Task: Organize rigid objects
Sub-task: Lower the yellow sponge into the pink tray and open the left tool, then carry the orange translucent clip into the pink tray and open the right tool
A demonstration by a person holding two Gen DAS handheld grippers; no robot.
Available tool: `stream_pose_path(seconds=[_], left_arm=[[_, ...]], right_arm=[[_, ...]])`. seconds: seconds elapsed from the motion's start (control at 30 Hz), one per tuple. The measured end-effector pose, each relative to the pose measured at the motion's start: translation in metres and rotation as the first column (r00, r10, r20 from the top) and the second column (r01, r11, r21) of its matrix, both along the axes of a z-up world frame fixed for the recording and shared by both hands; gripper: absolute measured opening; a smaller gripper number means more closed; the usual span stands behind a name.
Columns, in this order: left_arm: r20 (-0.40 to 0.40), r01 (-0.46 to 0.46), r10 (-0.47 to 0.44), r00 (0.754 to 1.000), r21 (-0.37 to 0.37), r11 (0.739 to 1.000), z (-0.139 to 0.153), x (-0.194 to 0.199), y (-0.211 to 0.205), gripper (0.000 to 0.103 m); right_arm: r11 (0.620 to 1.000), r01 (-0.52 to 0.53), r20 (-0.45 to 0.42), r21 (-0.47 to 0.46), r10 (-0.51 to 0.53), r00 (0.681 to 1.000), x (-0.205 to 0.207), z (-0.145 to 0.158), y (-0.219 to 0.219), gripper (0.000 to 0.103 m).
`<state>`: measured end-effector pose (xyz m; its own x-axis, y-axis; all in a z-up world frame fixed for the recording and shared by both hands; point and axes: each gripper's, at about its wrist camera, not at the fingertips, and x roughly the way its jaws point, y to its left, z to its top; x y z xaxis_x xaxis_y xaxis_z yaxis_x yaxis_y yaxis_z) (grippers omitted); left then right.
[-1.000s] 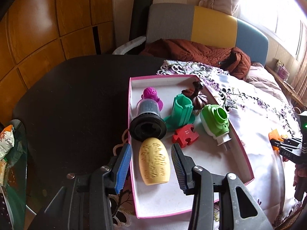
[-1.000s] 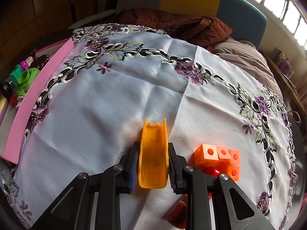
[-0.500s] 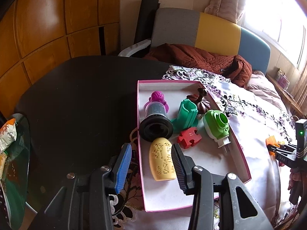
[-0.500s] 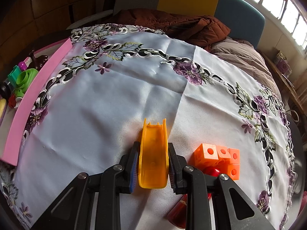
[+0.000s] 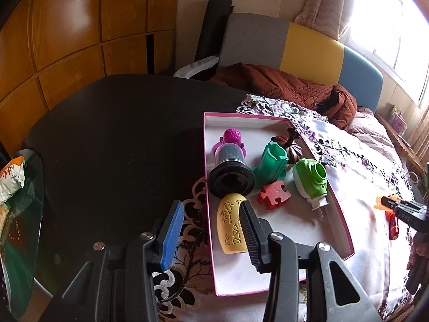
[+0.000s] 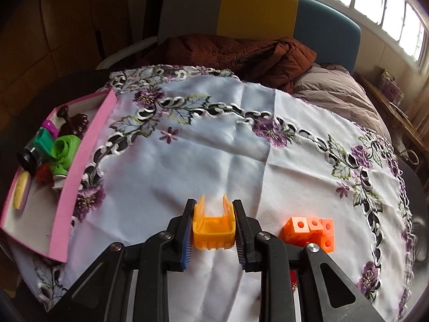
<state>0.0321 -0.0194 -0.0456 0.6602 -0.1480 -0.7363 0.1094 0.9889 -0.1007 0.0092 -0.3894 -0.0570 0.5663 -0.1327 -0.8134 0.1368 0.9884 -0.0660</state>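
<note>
Orange plastic fills the right claw point(image 6: 213, 226): its two pads press on the sides of a small orange trough-shaped piece point(image 6: 213, 228), open end pointing away from the camera, held clear above the white embroidered cloth point(image 6: 214, 161). Just right of that claw an orange block of joined cubes point(image 6: 311, 229) lies on the cloth, and a red thing below it is mostly hidden behind the claw's arm.

Only the left wrist view looks down into the pink-rimmed box point(image 5: 346, 230). There the left claw point(image 5: 211, 218) stands about half open and holds nothing; its left pad hangs over the cloth outside the box wall, while its right pad covers part of a yellow carved oval piece point(image 5: 228, 222) that lies on the box floor. Beyond the oval are a black-rimmed cylinder with a purple top point(image 5: 230, 166), a teal piece point(image 5: 270, 163), a red puzzle piece point(image 5: 273, 194), a green plug-like device point(image 5: 311, 179) and a dark brown object, half hidden behind the teal one.

From the right wrist view the box sits far left, its contents crowded and hard to tell apart. The dark worktop point(image 5: 120, 134) extends left of the box. At the left view's right edge the other claw and its orange piece are cut off.
</note>
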Motion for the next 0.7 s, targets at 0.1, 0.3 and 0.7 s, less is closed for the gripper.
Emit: stream_pose_path(seconds=[0.1,0.3,0.7], left_arm=[[-0.005,-0.008,0.008,1.000,-0.002,1.000,-0.001,0.000,0.003,0.044],[-0.006,-0.024,0.024,1.000,-0.006,1.000,-0.002,0.001,0.009,0.044],[-0.004,-0.035,0.035,0.999,-0.013,0.999,-0.002,0.002,0.016,0.044]], right_arm=[[0.999,-0.047,0.045,0.019,0.046,0.998,0.000,0.017,0.020,0.027],[0.981,-0.186,0.107,0.062,0.179,0.978,0.002,0.043,0.073,0.027],[0.899,-0.416,-0.015,0.138,0.422,0.906,0.021,0.021,0.182,0.026]])
